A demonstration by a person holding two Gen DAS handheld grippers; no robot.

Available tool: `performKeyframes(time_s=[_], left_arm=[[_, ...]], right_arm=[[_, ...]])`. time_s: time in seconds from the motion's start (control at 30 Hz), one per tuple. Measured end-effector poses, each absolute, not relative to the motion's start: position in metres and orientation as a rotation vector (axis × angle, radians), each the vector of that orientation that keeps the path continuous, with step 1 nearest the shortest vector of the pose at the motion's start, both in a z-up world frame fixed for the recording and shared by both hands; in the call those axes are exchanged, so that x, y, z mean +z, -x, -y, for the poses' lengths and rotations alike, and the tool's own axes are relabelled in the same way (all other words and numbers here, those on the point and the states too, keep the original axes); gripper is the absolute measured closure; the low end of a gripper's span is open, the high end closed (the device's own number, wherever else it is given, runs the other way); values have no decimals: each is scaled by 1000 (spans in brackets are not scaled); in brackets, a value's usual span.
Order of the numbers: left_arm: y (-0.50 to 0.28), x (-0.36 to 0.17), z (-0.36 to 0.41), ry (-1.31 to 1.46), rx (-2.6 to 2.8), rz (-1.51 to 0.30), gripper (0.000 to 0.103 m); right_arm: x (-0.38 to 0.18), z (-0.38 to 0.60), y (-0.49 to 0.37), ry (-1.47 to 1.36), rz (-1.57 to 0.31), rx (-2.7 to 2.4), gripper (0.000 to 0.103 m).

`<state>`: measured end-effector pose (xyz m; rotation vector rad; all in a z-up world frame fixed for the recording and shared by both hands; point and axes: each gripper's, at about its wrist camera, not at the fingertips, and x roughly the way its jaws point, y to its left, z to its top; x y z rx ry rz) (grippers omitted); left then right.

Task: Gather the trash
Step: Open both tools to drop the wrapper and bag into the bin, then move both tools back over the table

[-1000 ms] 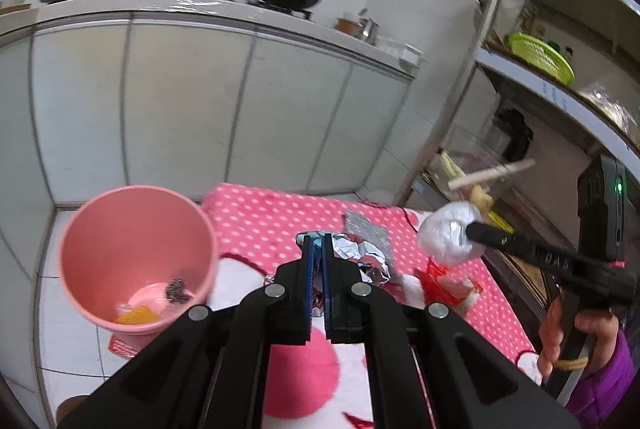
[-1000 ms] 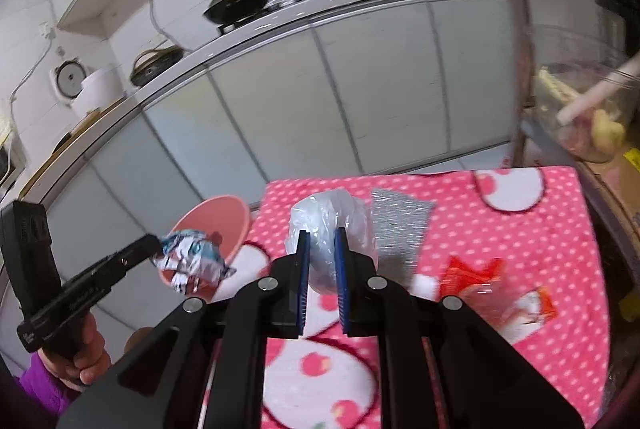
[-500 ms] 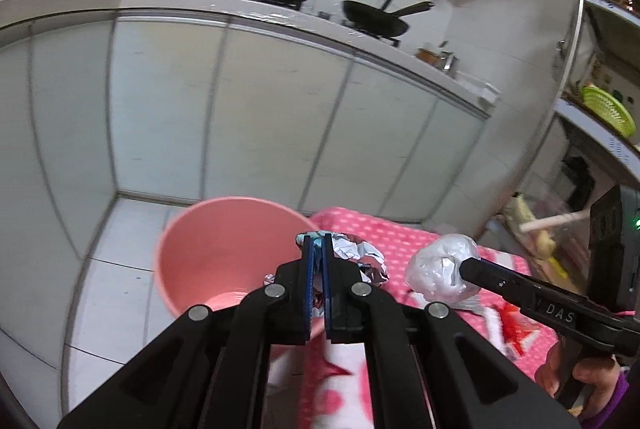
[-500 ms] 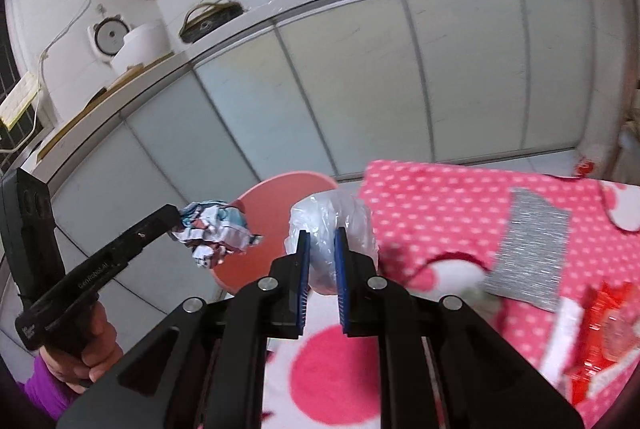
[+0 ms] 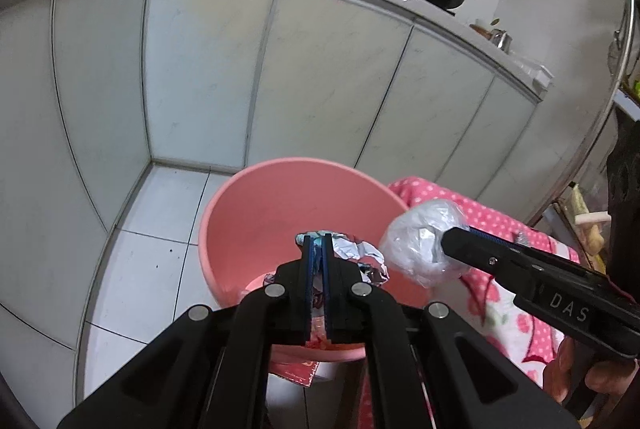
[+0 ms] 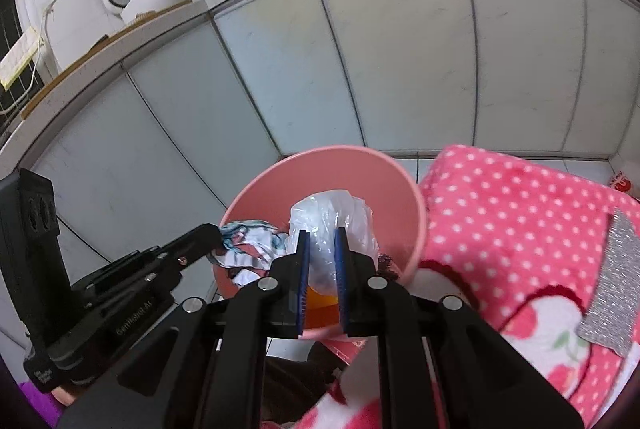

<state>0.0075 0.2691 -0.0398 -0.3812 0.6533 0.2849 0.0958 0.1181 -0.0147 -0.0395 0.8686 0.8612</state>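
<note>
Over the pink bucket point(image 5: 256, 213), both pieces of trash hang in the air. Its floor is mostly hidden behind the claws; only an orange patch point(image 6: 320, 299) and a dark scrap point(image 6: 387, 263) show, too blurred to name. The left claw point(image 5: 317, 249) is clamped tight on a crumpled foil wrapper point(image 5: 360, 255), whose lower part disappears behind the fingers. The right claw point(image 6: 320, 241) pinches a balled clear plastic bag point(image 6: 340, 217) in a narrow grip, just above the bucket's mouth. Both claws tilt downward, side by side, wrapper and bag nearly touching. Beside the bucket lies a pink dotted cloth point(image 6: 520, 213) over the table, cut off by the frame, with a silver sheet point(image 6: 612, 281) on it. A hand point(image 5: 576, 377) shows only partly at the right claw's grip.
</note>
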Motion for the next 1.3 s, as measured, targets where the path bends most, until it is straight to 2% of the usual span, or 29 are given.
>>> performKeyframes(time_s=[0.3, 0.37, 0.47, 0.53, 0.57, 0.63, 0.7, 1.3], left_arm=[[-18, -55, -282, 406, 291, -673, 99], [-18, -55, -283, 410, 285, -668, 99], [-18, -57, -285, 420, 287, -668, 96], [-18, -58, -285, 418, 296, -666, 88], [-18, -57, -285, 418, 298, -665, 85], [-17, -55, -285, 418, 297, -659, 75], [-16, -52, -284, 414, 300, -650, 73], [0, -17, -253, 446, 211, -612, 72]], right_arm=[[-31, -135, -107, 36, -899, 858, 90], [-34, -136, -109, 38, -907, 854, 88], [-36, -136, -111, 32, -910, 845, 74], [-35, -136, -112, 30, -903, 849, 62], [-34, -135, -112, 34, -895, 850, 60], [-31, -134, -111, 40, -885, 850, 60], [-28, -132, -111, 36, -880, 849, 60], [6, -44, -72, 2, -807, 763, 60]])
